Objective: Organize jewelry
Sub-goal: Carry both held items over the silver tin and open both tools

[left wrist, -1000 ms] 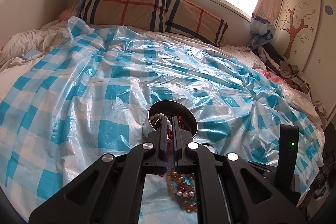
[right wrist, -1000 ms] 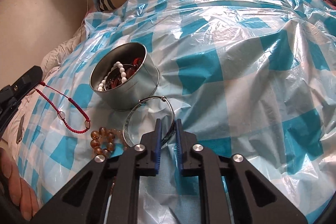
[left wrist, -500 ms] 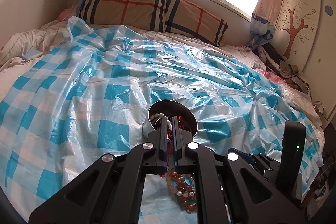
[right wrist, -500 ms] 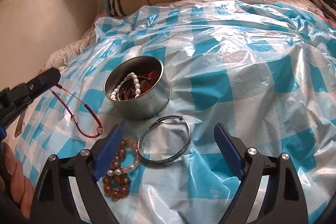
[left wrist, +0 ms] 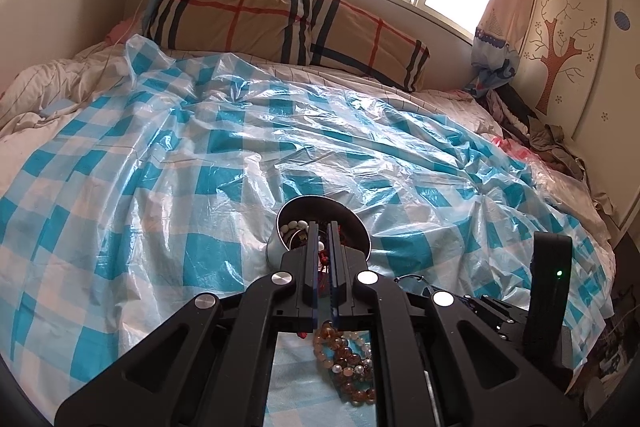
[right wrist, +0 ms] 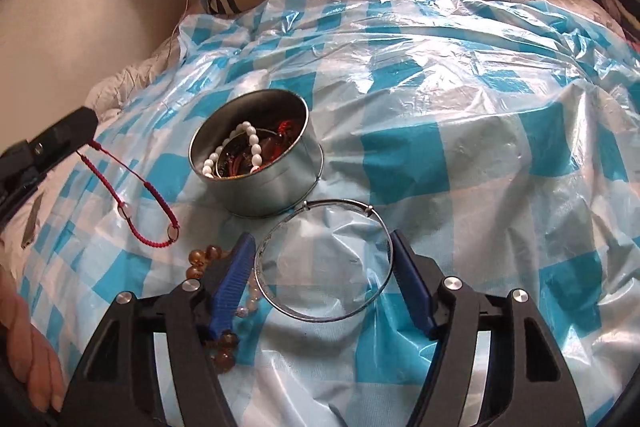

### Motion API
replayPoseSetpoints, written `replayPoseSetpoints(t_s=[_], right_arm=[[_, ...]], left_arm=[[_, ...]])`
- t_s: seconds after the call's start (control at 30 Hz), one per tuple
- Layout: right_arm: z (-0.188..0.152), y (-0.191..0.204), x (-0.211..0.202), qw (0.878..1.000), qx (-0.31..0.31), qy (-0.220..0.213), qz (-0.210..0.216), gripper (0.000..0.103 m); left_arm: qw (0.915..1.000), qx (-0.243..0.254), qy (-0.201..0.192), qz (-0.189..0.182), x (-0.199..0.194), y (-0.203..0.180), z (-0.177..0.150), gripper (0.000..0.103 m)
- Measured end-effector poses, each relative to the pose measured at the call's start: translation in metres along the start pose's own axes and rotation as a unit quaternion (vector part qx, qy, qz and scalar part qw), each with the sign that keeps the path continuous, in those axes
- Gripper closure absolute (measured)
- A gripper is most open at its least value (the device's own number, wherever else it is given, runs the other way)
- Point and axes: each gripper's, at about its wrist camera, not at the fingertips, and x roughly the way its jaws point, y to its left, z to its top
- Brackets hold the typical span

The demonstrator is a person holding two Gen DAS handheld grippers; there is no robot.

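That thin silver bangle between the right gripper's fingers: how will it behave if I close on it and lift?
The silver bangle looks like a rigid thin metal hoop, so it should keep its shape, unlike the red cord bracelet. It is probably light. The smooth round wire may slip or pivot between the right gripper's closing jaws, and the glossy plastic sheet may let it slide.

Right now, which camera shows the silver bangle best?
The right wrist view: the whole silver bangle lies flat on the checked plastic sheet, between the closing right tongs. The left wrist view shows only a sliver.
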Motion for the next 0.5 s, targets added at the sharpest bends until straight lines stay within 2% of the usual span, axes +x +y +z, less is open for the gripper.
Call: replayPoseSetpoints(t_s=[0.13,0.5], right_arm=[[0.006,-0.014,-0.017,0.994,0.068,-0.036,0.075,0.037],[0.014,-0.036,-0.026,0.972,0.142,-0.08,0.167,0.037]], left_arm=[[0.9998,0.014,-0.015,-0.003,-0.006,-0.012,0.006,0.099],[0.999,0.03,-0.031,-0.014,0.002,-0.038,0.021,0.099]])
